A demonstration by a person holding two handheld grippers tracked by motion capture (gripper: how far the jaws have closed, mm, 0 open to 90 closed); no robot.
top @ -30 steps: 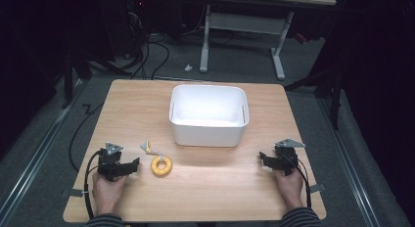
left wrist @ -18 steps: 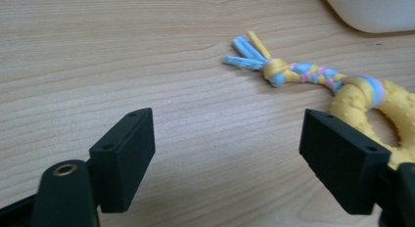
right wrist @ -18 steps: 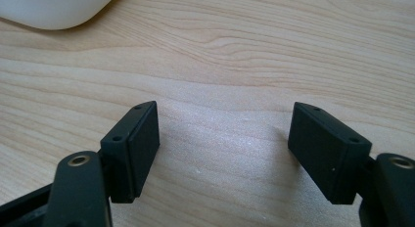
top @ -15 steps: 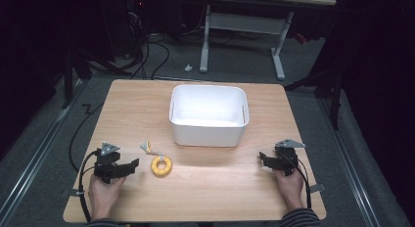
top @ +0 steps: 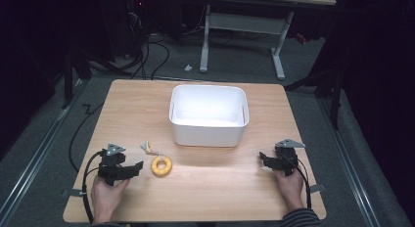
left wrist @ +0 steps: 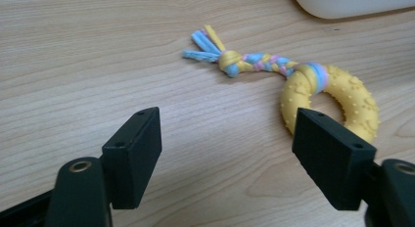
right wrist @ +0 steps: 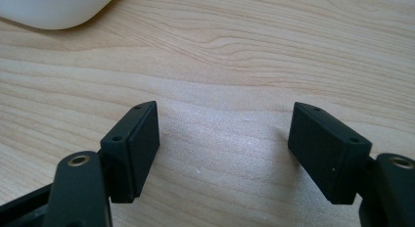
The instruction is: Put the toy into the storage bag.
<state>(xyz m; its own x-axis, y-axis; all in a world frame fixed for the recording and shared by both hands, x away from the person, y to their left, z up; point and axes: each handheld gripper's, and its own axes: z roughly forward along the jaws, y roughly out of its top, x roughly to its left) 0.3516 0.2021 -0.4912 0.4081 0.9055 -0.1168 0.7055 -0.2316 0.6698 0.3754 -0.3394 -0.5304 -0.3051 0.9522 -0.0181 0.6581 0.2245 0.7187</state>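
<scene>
Left gripper (left wrist: 227, 148) (jaws apart) near ring toy (left wrist: 331, 102)

We are finding no readable text, label, brand, number or sign anywhere in these frames.
</scene>
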